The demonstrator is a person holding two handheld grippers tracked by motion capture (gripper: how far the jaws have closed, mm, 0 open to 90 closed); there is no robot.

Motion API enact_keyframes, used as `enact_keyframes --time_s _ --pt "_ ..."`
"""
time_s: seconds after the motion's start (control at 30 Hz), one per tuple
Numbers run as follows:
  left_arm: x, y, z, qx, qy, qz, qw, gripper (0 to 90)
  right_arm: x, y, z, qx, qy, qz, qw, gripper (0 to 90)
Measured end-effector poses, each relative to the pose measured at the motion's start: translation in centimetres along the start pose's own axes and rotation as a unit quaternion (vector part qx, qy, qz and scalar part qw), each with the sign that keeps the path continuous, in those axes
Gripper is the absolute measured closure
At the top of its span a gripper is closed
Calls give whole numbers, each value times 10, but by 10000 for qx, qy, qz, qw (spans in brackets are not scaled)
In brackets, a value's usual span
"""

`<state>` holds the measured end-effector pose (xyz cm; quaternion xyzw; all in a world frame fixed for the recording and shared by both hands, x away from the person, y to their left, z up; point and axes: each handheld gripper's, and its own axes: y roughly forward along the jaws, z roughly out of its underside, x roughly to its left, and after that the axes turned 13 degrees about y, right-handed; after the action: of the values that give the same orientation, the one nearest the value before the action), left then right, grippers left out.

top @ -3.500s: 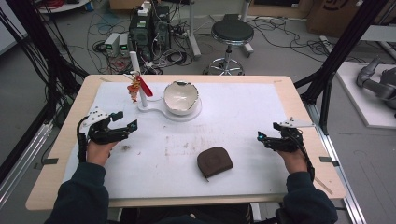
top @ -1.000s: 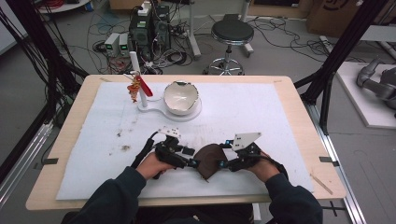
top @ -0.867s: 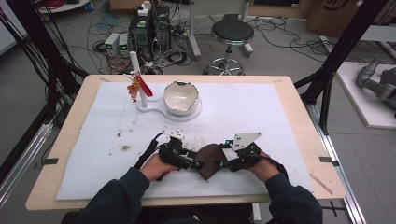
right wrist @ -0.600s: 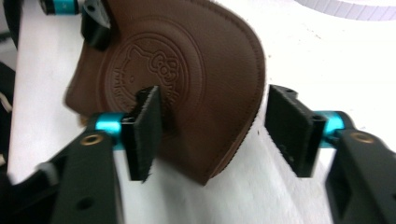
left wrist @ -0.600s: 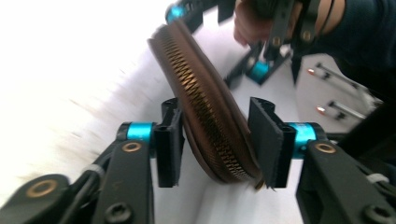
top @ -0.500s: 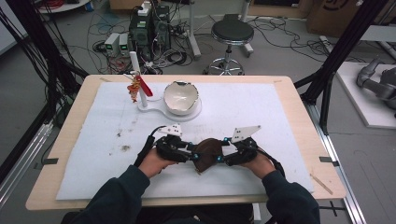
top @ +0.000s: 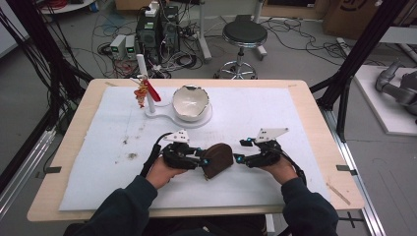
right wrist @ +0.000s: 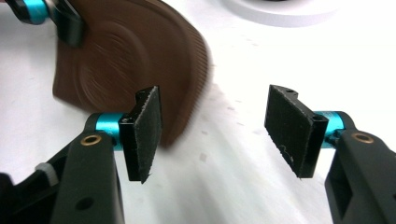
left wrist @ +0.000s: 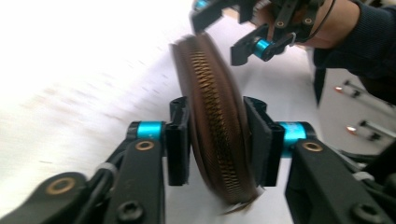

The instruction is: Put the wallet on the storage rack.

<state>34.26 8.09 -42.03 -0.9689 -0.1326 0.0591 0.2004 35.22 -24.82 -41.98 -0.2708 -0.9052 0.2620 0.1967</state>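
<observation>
A brown zippered pouch (top: 218,158) stands on edge on the white mat, near the front middle of the table. My left gripper (top: 202,160) is shut on it: in the left gripper view both pads press its sides with the zip (left wrist: 212,135) facing the camera, and the jaws have just been closing. My right gripper (top: 239,159) sits just right of the pouch, apart from it. Its jaws have just been opening and hold nothing; in the right gripper view (right wrist: 217,133) the pouch (right wrist: 135,60) lies beyond the left pad.
A white bowl (top: 191,100) rests on a white stand at the back of the mat (top: 295,128), beside a white post with a red ornament (top: 144,92). Small dark stains (top: 132,156) mark the mat to the left.
The left gripper has closed on the pouch. The right gripper has let go of the pouch, opened, and drawn back to the right. Earlier, both hands came in from the table's sides.
</observation>
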Motion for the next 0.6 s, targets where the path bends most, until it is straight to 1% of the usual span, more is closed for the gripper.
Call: enact_keyframes --time_s 0.03,0.1,0.13,0.17,0.23,0.3,0.37,0.43,0.5,0.53,0.6 --pt "3 -5 -2 -36 17 -78 10000 650 -4 -5 2 -66 92 75 9999 374" --pt "9 -16 -4 -90 54 -248 9996 660 -9 -12 4 -148 197 169 9996 374" --pt "14 -26 -6 -170 29 -381 9991 662 -11 -14 4 -177 221 203 9994 374" --pt "17 -31 -7 -226 4 -462 9987 664 -13 -17 5 -201 264 263 9991 374" --pt "26 -48 -12 -376 -62 -712 9967 665 -17 -21 6 -242 310 357 9986 374" --pt "32 -60 -17 -466 -20 -869 9951 667 -19 -24 7 -274 330 402 9983 374" --pt "37 -69 -24 -480 75 -992 9939 667 -20 -26 8 -297 347 431 9980 374" --pt "43 -82 -35 -495 195 -1144 9920 667 -21 -27 8 -321 334 454 9979 374" --pt "49 -92 -44 -527 312 -1195 9909 667 -21 -28 8 -334 331 474 9978 374" --pt "53 -98 -49 -594 401 -1281 9892 667 -22 -28 8 -342 334 481 9977 374" --pt "61 -107 -57 -699 462 -1381 9869 666 -23 -29 8 -361 334 509 9975 374"
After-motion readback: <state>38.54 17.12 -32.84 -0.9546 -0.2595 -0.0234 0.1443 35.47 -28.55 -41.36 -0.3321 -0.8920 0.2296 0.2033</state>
